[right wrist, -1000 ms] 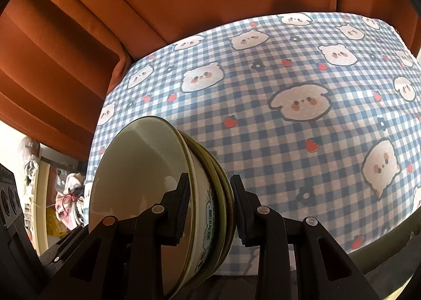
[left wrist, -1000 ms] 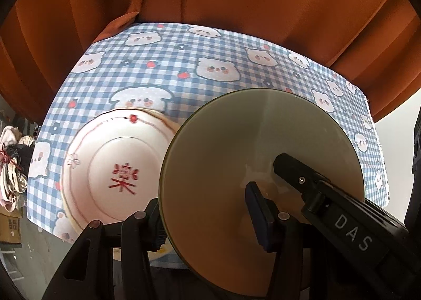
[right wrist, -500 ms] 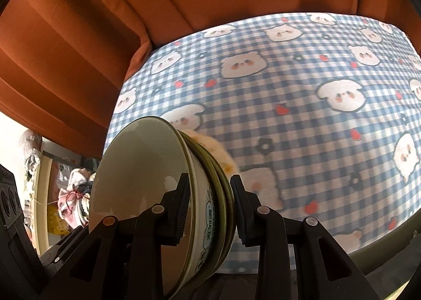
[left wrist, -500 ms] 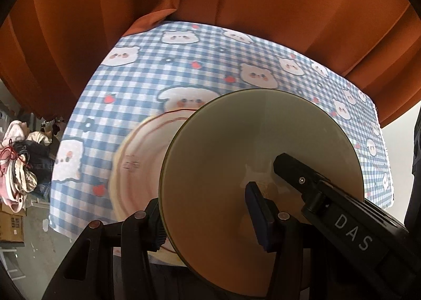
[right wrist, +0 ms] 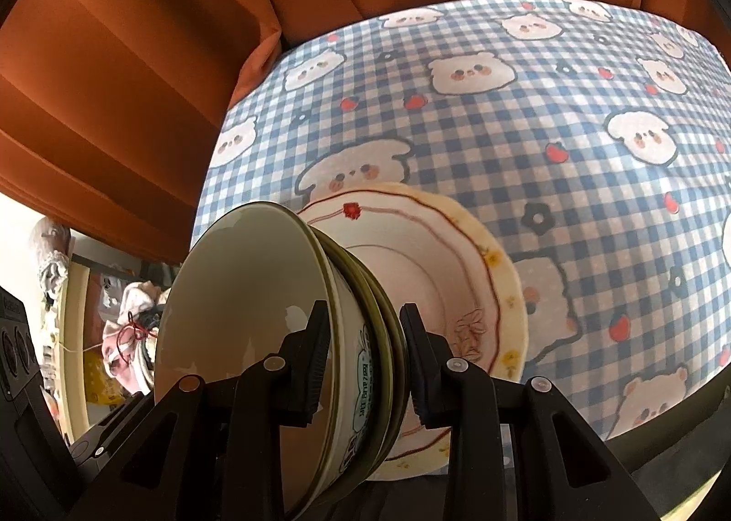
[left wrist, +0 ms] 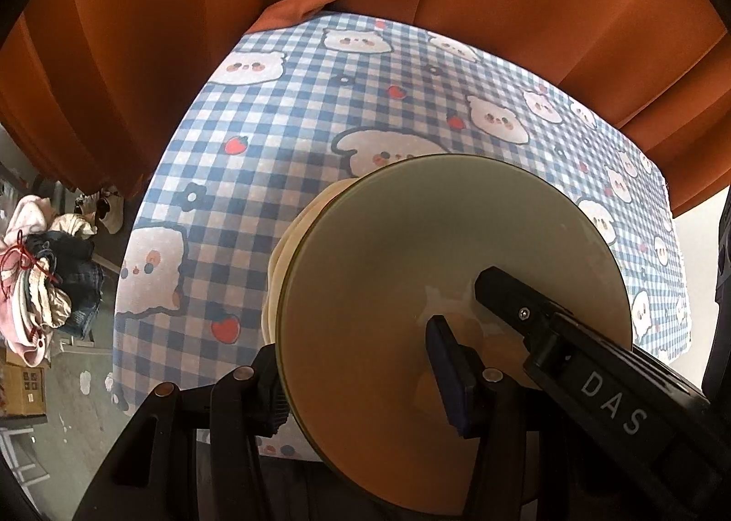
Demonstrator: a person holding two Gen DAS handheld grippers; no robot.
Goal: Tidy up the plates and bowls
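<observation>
Carried bowls [right wrist: 256,320] now overlap cream red-trimmed plate [right wrist: 457,274].

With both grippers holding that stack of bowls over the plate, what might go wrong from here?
1. The stack of bowls is pinched only at its rims by the left gripper and right gripper; uneven motion could loosen a bowl.
2. The plate sits near the table edge, so a hard landing might chip or push it.

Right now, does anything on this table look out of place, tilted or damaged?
Nothing looks spilled or broken. The stack of bowls is off the table, gripped at its rim by the left gripper and right gripper, so it appears tipped on edge. Behind it, the decorated plate lies near the tablecloth edge.
</observation>
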